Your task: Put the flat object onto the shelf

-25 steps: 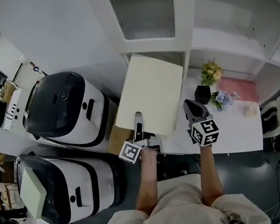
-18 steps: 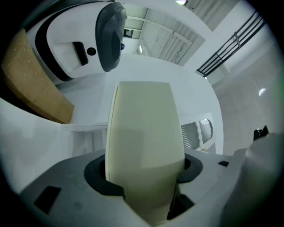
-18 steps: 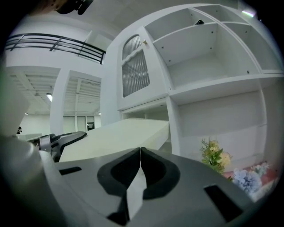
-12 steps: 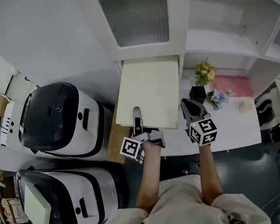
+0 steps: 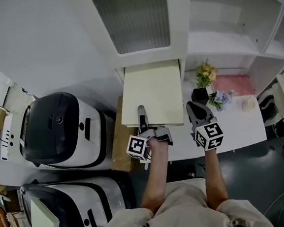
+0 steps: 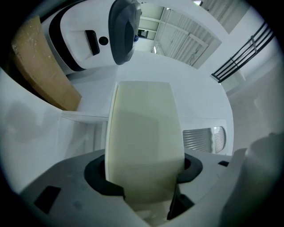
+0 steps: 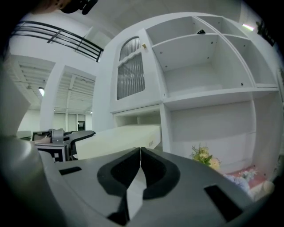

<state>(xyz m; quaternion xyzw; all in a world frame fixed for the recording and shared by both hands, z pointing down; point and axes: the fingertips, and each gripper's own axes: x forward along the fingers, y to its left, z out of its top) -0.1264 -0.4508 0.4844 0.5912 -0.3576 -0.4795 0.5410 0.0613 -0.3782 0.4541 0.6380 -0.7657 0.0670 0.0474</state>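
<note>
The left gripper [image 5: 142,116] is clamped on the near end of the cream board [image 5: 152,92], whose long axis runs straight away from it — far edge at the mouth of the low shelf [image 7: 138,119]. The right gripper [image 5: 197,110] — closed on nothing — hangs right of that mouth.

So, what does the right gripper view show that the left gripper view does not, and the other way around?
Only the right gripper view shows the open shelf compartments, the flowers, and the right gripper, whose jaws are together with nothing between them. Only the left gripper view shows the black and white appliance, the brown cardboard sheet, and the left gripper, whose jaws are closed on the cream board. Both views show the cream board and the ribbed cabinet door.
</note>
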